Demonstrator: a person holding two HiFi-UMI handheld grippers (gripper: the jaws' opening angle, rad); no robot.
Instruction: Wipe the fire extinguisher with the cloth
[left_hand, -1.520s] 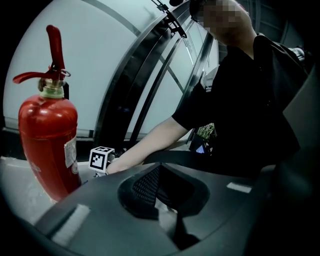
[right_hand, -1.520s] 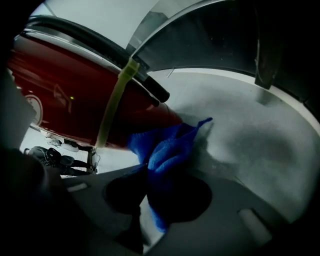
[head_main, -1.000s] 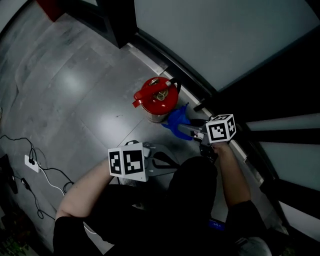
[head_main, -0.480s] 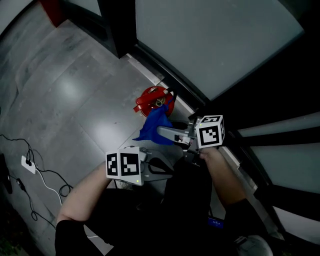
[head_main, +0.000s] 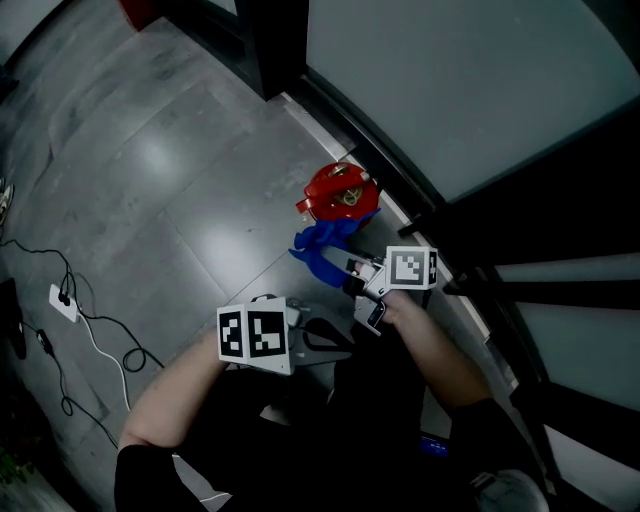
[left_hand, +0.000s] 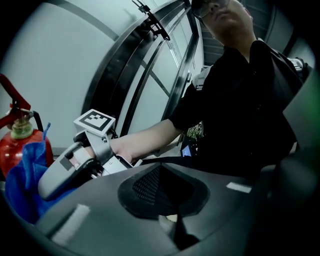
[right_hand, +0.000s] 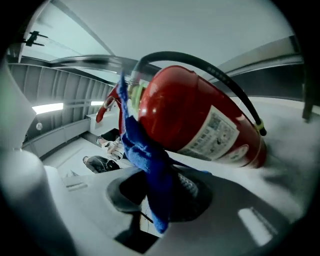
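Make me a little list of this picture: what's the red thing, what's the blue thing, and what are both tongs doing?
fire extinguisher: red, upright on the floor beside the glass wall
cloth: blue, lying against the fire extinguisher's side
right tongs: shut on the cloth
left tongs: shut, nothing in them, held back from the fire extinguisher
floor: grey tiles, with a white power strip and cables

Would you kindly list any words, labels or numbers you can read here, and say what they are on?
Nothing can be read.
Fire extinguisher, white label: print too small and blurred.
Marker cubes: black-and-white square patterns, no words.
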